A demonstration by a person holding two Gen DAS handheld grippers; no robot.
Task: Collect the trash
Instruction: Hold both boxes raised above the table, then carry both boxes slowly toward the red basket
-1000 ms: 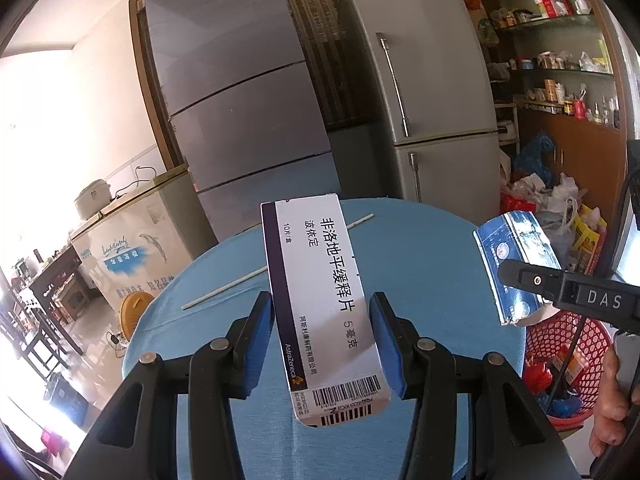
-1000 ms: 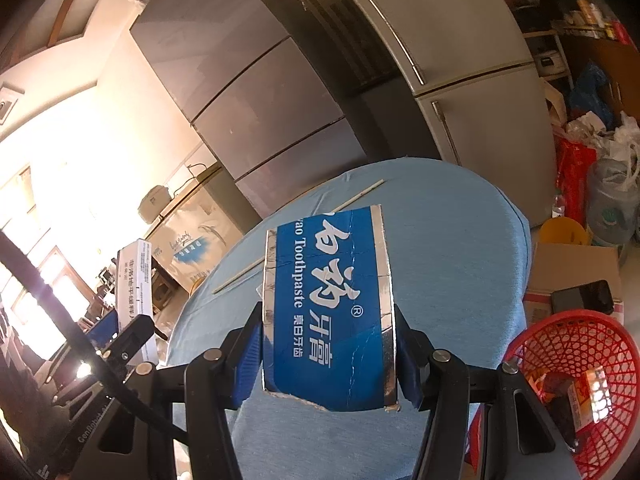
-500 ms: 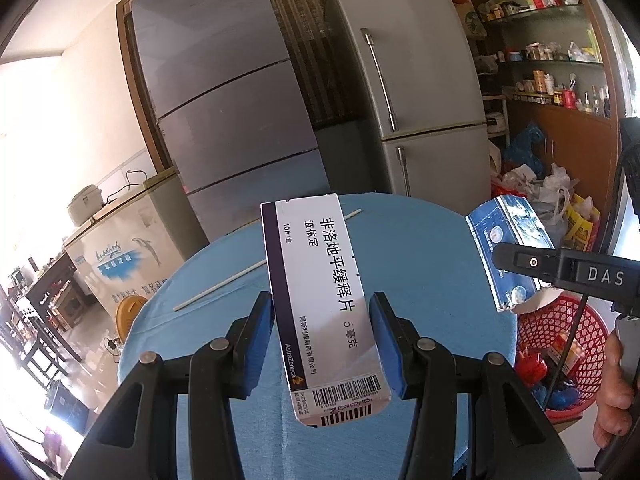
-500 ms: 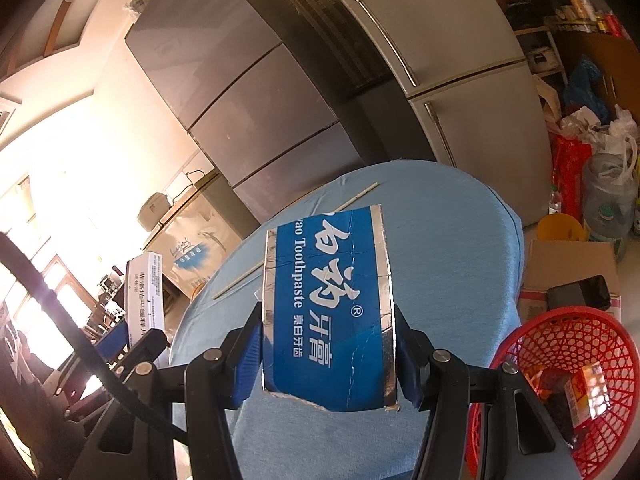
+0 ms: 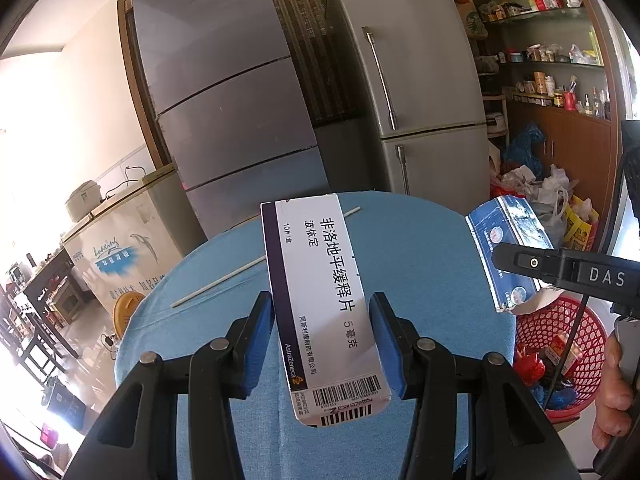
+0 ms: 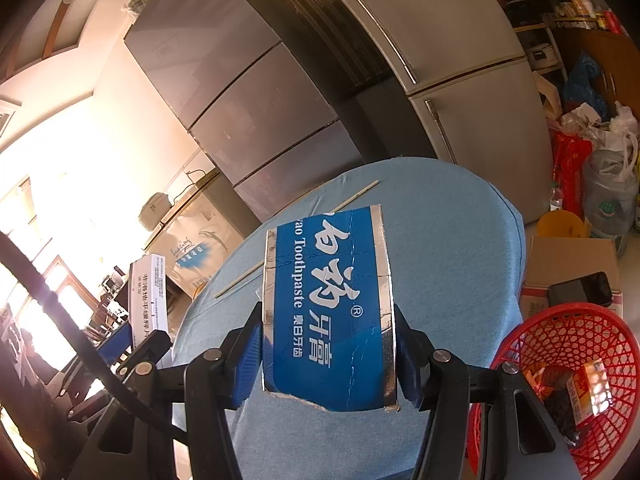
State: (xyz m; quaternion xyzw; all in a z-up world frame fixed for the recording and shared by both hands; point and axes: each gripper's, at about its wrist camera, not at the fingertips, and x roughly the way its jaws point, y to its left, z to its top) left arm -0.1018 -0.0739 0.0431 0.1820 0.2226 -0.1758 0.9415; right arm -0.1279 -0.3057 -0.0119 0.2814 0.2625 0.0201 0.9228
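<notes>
Kitchen corner here, two big grey fridges (image 5: pixel 224 120) behind a round table with a blue cloth (image 5: pixel 420 248). My left gripper (image 5: pixel 322 344) is clamped on a white medicine box (image 5: pixel 320 292), pads squeezing its long sides, box held up off the cloth. My right gripper (image 6: pixel 328 344) is clamped the same way on a torn blue toothpaste box (image 6: pixel 328 304), also lifted clear. Both pieces of trash are in the air over the table's near edge. One thin stick (image 5: pixel 224 280) lies on the cloth further back, not picked up yet. The red basket (image 6: pixel 568 356) sits lower down just off the table's right side with some wrappers already in it. I'd say the trick now is to carry each box right over the basket's mouth before letting go, toothpaste box first since it's nearer, so nothing bounces off the rim.
</notes>
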